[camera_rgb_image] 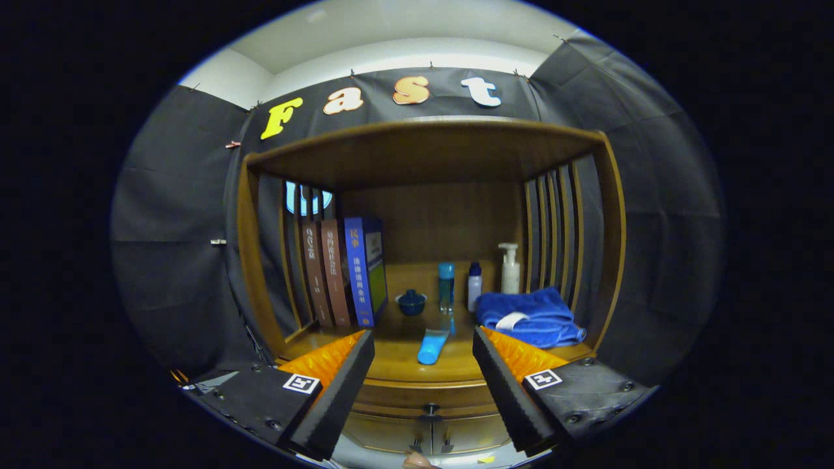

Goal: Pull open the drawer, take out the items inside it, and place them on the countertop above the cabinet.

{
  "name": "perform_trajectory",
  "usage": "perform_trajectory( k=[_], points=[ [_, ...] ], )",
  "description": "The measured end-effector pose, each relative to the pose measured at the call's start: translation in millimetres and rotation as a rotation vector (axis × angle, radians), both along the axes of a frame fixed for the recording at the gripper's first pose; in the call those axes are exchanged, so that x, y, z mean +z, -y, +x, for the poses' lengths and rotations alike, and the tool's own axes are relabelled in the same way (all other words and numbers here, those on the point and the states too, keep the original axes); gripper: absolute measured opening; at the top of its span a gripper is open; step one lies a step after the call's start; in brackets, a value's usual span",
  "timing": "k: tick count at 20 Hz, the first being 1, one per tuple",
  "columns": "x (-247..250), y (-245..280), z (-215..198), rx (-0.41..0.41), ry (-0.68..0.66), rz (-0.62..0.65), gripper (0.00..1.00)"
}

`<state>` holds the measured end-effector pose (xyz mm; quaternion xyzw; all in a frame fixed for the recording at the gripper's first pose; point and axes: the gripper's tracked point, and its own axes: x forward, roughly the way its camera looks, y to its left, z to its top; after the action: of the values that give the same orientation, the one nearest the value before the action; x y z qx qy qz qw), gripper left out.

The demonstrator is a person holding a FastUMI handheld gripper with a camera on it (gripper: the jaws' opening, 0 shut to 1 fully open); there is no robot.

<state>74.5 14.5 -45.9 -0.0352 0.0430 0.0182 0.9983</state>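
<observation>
My gripper (423, 348) is open, its two fingers spread wide with nothing between them. Straight ahead stands a wooden cabinet with a countertop (397, 365) under a shelf roof. Below the countertop's front edge the drawer front (417, 396) is shut, with a small dark knob (430, 409) between and below my fingertips. A light blue tube (432, 345) lies on the countertop between my fingertips. Whatever is inside the drawer is hidden.
On the countertop stand three books (342, 273) at the left, a small dark blue lidded bowl (411, 302), a tall blue bottle (446, 286), a small white bottle (475, 286), a white pump bottle (510, 268) and a folded blue towel (529, 317) at the right. Slatted wooden sides enclose it.
</observation>
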Motion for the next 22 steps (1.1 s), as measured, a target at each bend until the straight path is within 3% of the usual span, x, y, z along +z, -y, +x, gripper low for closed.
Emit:
perform_trajectory(
  k=[7,22],
  points=[
    [62,-12,-37,0.014,0.041,0.032,0.98],
    [65,-14,-52,0.008,0.047,0.008,0.98]
  ],
)
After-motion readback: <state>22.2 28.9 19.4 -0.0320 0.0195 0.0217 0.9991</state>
